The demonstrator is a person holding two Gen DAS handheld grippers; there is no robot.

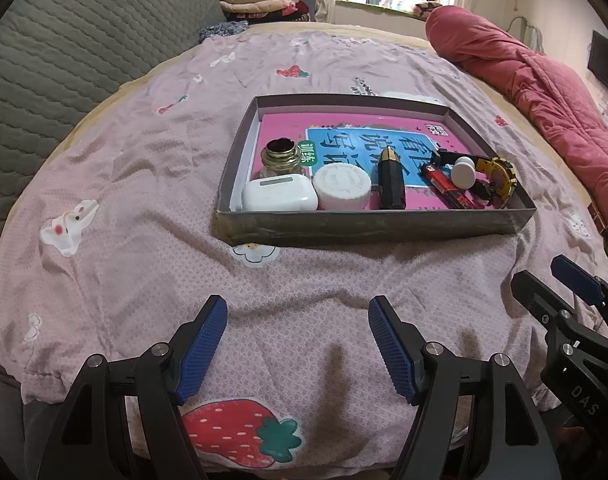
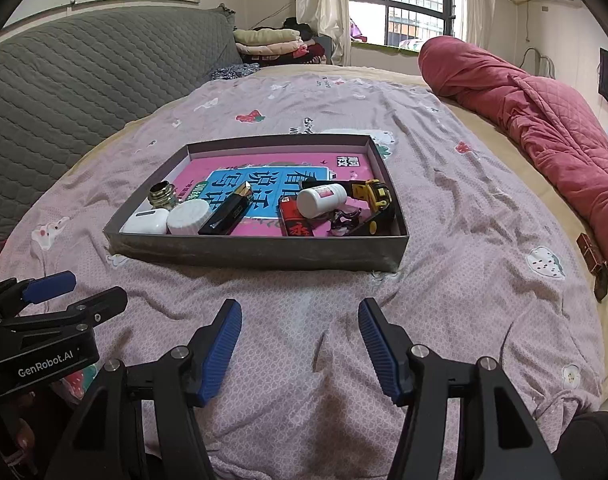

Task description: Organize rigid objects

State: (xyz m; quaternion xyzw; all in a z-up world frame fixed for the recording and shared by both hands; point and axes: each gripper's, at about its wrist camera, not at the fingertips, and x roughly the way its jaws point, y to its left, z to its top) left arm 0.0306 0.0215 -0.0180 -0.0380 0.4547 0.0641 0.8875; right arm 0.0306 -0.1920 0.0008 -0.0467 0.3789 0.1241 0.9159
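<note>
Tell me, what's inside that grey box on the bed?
The box holds a pink book lying flat, with an earbud case, white lid, small jar, black case, white bottle and yellow toy on it. Anything under the book is hidden.

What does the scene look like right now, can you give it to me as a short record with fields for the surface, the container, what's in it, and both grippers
surface: bed sheet, pink with strawberry print
container: shallow grey box on the sheet, open top
lining: pink book flat on the box floor
contents: earbud case, white cap, glass jar, black lipstick, red lighter, white bottle, yellow toy
left gripper: open, empty, short of the box
right gripper: open, empty, short of the box
</note>
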